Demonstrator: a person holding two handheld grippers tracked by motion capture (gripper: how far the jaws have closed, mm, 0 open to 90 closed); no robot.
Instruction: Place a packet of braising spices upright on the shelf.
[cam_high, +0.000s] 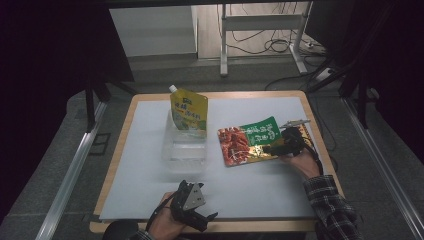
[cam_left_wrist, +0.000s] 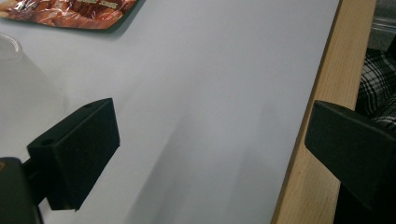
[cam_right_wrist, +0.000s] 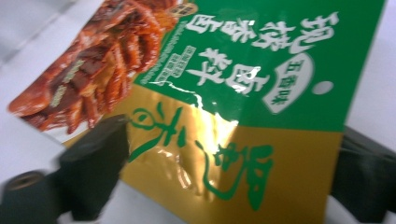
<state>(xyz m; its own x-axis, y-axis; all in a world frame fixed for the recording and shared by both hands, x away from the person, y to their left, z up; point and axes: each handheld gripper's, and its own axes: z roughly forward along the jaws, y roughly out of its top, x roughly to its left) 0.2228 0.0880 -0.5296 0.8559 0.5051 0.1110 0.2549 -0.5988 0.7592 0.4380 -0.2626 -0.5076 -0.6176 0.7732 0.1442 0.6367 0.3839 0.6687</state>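
A flat snack packet (cam_high: 248, 140), green and gold with a picture of red meat, lies on the white sheet right of the middle. My right gripper (cam_high: 272, 148) sits at the packet's right end. In the right gripper view the packet's gold end (cam_right_wrist: 233, 116) lies between the jaws of my right gripper (cam_right_wrist: 233, 140), which stand apart at its two edges. My left gripper (cam_high: 206, 221) rests near the table's front edge. Its jaws are wide open over bare white sheet (cam_left_wrist: 212, 121), with nothing between them.
A yellow spouted pouch (cam_high: 189, 111) stands upright in a clear plastic container (cam_high: 185, 147) left of the packet. The white sheet (cam_high: 250, 185) covers most of the wooden table (cam_left_wrist: 317, 140). A plaid sleeve (cam_high: 332, 205) comes in at the bottom right. Floor rails run along both sides.
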